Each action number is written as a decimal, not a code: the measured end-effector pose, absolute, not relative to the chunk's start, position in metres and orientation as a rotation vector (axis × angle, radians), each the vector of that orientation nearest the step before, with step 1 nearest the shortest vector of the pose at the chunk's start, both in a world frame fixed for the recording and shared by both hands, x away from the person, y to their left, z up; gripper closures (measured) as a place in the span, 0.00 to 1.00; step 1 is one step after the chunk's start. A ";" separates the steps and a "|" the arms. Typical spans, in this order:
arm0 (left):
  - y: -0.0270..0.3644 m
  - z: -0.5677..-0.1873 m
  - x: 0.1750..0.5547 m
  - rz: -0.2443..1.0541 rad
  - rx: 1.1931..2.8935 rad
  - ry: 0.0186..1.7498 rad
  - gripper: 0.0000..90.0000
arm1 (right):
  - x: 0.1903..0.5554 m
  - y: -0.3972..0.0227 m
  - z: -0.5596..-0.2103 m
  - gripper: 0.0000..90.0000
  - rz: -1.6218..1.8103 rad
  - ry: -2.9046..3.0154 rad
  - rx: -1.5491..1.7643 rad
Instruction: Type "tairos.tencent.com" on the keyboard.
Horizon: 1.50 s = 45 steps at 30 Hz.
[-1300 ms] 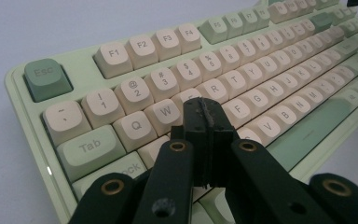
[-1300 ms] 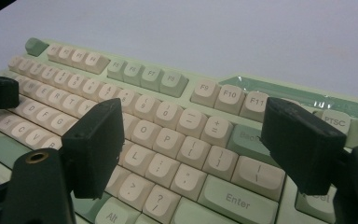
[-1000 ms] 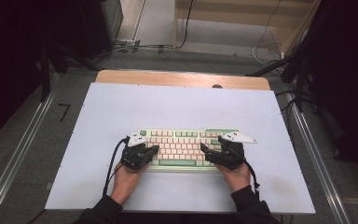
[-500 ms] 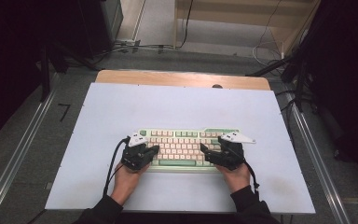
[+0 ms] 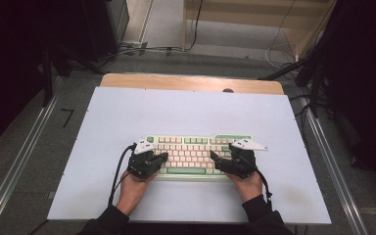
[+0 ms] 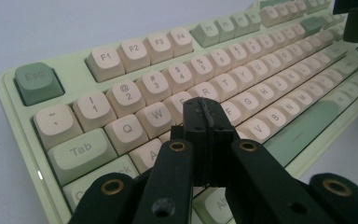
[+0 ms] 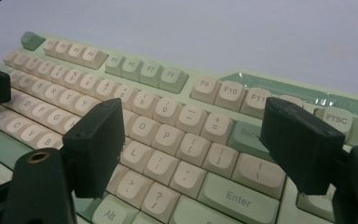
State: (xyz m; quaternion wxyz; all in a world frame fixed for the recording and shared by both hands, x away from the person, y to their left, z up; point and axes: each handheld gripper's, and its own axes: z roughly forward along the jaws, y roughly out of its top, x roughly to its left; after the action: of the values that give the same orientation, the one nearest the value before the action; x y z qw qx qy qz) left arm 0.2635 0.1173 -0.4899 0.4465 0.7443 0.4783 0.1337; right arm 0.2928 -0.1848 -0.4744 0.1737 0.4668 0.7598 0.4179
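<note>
A pale green keyboard (image 5: 191, 152) with cream keys lies on the white tabletop (image 5: 186, 110), just below the centre of the high view. The left gripper (image 5: 162, 157) sits over the keyboard's left end with its jaws pressed together, nothing between them; in the left gripper view its tip (image 6: 205, 116) hangs above the keys near E and D. The right gripper (image 5: 216, 160) rests over the right end, jaws wide apart and empty. In the right gripper view its fingers (image 7: 98, 140) frame the keys from L to Enter.
</note>
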 end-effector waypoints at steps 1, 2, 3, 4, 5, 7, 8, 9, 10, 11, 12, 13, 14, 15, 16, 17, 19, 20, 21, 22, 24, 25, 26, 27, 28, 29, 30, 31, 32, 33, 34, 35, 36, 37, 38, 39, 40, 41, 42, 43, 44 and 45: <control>0.118 -0.489 0.263 0.338 1.835 1.178 1.00 | 0.293 -0.185 -0.474 0.23 1.185 2.154 1.323; 0.118 -0.488 0.262 0.343 1.821 1.171 0.99 | 0.293 -0.185 -0.474 0.23 1.186 2.153 1.322; 0.118 -0.487 0.261 0.354 1.813 1.164 0.95 | 0.293 -0.185 -0.474 0.23 1.186 2.153 1.323; 0.118 -0.487 0.260 0.363 1.807 1.158 0.90 | 0.293 -0.185 -0.474 0.23 1.185 2.153 1.323; 0.118 -0.486 0.260 0.373 1.805 1.151 0.84 | 0.293 -0.185 -0.474 0.23 1.185 2.153 1.323; 0.118 -0.486 0.259 0.380 1.797 1.141 0.75 | 0.293 -0.185 -0.474 0.23 1.186 2.153 1.323; 0.118 -0.485 0.259 0.393 1.793 1.140 0.71 | 0.292 -0.185 -0.474 0.23 1.187 2.153 1.323; 0.118 -0.484 0.258 0.400 1.785 1.138 0.69 | 0.292 -0.185 -0.474 0.23 1.185 2.153 1.323; 0.119 -0.484 0.258 0.406 1.778 1.138 0.66 | 0.292 -0.185 -0.474 0.23 1.186 2.153 1.323; 0.119 -0.483 0.258 0.411 1.772 1.139 0.63 | 0.292 -0.185 -0.474 0.23 1.186 2.154 1.320; 0.120 -0.483 0.257 0.403 1.764 1.140 0.63 | 0.292 -0.185 -0.474 0.23 1.185 2.155 1.320; 0.120 -0.483 0.258 0.400 1.760 1.140 0.63 | 0.292 -0.185 -0.474 0.23 1.186 2.155 1.320; 0.121 -0.483 0.258 0.403 1.759 1.139 0.63 | 0.292 -0.185 -0.474 0.23 1.186 2.156 1.321; 0.121 -0.483 0.258 0.404 1.759 1.138 0.63 | 0.292 -0.185 -0.474 0.24 1.185 2.156 1.322; 0.120 -0.483 0.258 0.403 1.759 1.140 0.61 | 0.292 -0.185 -0.474 0.24 1.185 2.155 1.323; 0.120 -0.483 0.258 0.405 1.762 1.144 0.58 | 0.292 -0.185 -0.474 0.24 1.185 2.156 1.322; 0.118 -0.483 0.258 0.409 1.766 1.144 0.58 | 0.291 -0.184 -0.475 0.25 1.186 2.156 1.323; 0.118 -0.483 0.258 0.410 1.766 1.144 0.58 | 0.291 -0.185 -0.475 0.25 1.185 2.156 1.321; 0.118 -0.483 0.258 0.412 1.766 1.143 0.58 | 0.290 -0.185 -0.475 0.27 1.184 2.156 1.321; 0.118 -0.483 0.258 0.413 1.764 1.143 0.58 | 0.290 -0.185 -0.475 0.28 1.184 2.154 1.320; 0.118 -0.483 0.259 0.415 1.764 1.143 0.58 | 0.289 -0.185 -0.475 0.32 1.188 2.152 1.322; 0.117 -0.483 0.259 0.415 1.763 1.147 0.58 | 0.289 -0.185 -0.475 0.37 1.189 2.154 1.319; 0.117 -0.483 0.259 0.414 1.761 1.148 0.58 | 0.288 -0.185 -0.475 0.42 1.191 2.155 1.320; 0.117 -0.484 0.260 0.415 1.762 1.149 0.58 | 0.288 -0.185 -0.476 0.49 1.193 2.157 1.316; 0.117 -0.484 0.260 0.415 1.763 1.150 0.58 | 0.287 -0.184 -0.476 0.56 1.197 2.162 1.312; 0.117 -0.484 0.260 0.415 1.761 1.150 0.58 | 0.287 -0.184 -0.476 0.64 1.202 2.168 1.303; 0.117 -0.484 0.260 0.415 1.762 1.150 0.58 | 0.286 -0.183 -0.477 0.70 1.206 2.176 1.297; 0.117 -0.484 0.260 0.415 1.763 1.150 0.58 | 0.286 -0.182 -0.477 0.75 1.211 2.187 1.292; 0.117 -0.484 0.260 0.415 1.763 1.150 0.58 | 0.286 -0.182 -0.478 0.80 1.218 2.202 1.284; 0.117 -0.484 0.260 0.415 1.763 1.151 0.58 | 0.286 -0.181 -0.479 0.84 1.220 2.222 1.282; 0.117 -0.484 0.259 0.416 1.762 1.150 0.58 | 0.285 -0.181 -0.479 0.88 1.217 2.235 1.283; 0.118 -0.484 0.259 0.416 1.762 1.151 0.58 | 0.285 -0.180 -0.480 0.93 1.218 2.244 1.278; 0.118 -0.484 0.260 0.416 1.763 1.151 0.58 | 0.285 -0.180 -0.480 0.97 1.218 2.255 1.278; 0.118 -0.484 0.260 0.417 1.762 1.151 0.58 | 0.285 -0.180 -0.481 0.97 1.219 2.262 1.276; 0.118 -0.484 0.260 0.415 1.761 1.151 0.58 | 0.285 -0.179 -0.481 0.97 1.219 2.273 1.278; 0.118 -0.484 0.260 0.415 1.760 1.152 0.58 | 0.285 -0.179 -0.481 0.98 1.218 2.282 1.270; 0.118 -0.484 0.260 0.416 1.760 1.152 0.58 | 0.285 -0.178 -0.481 0.98 1.217 2.291 1.267; 0.118 -0.484 0.260 0.416 1.760 1.152 0.58 | 0.284 -0.177 -0.482 0.98 1.214 2.301 1.262; 0.118 -0.484 0.260 0.417 1.761 1.152 0.58 | 0.284 -0.176 -0.482 0.98 1.214 2.309 1.257; 0.118 -0.484 0.260 0.417 1.762 1.153 0.58 | 0.283 -0.175 -0.483 0.98 1.208 2.318 1.250; 0.118 -0.484 0.260 0.415 1.762 1.154 0.58 | 0.283 -0.174 -0.483 0.97 1.206 2.327 1.249; 0.119 -0.484 0.260 0.418 1.764 1.156 0.58 | 0.282 -0.174 -0.483 0.97 1.207 2.333 1.247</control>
State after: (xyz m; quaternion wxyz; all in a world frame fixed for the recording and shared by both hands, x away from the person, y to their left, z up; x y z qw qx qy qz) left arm 0.2602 0.1187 -0.4844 0.4759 0.7216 0.4730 0.1709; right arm 0.2823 -0.1738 -0.4832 0.1165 0.4258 0.7969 0.4123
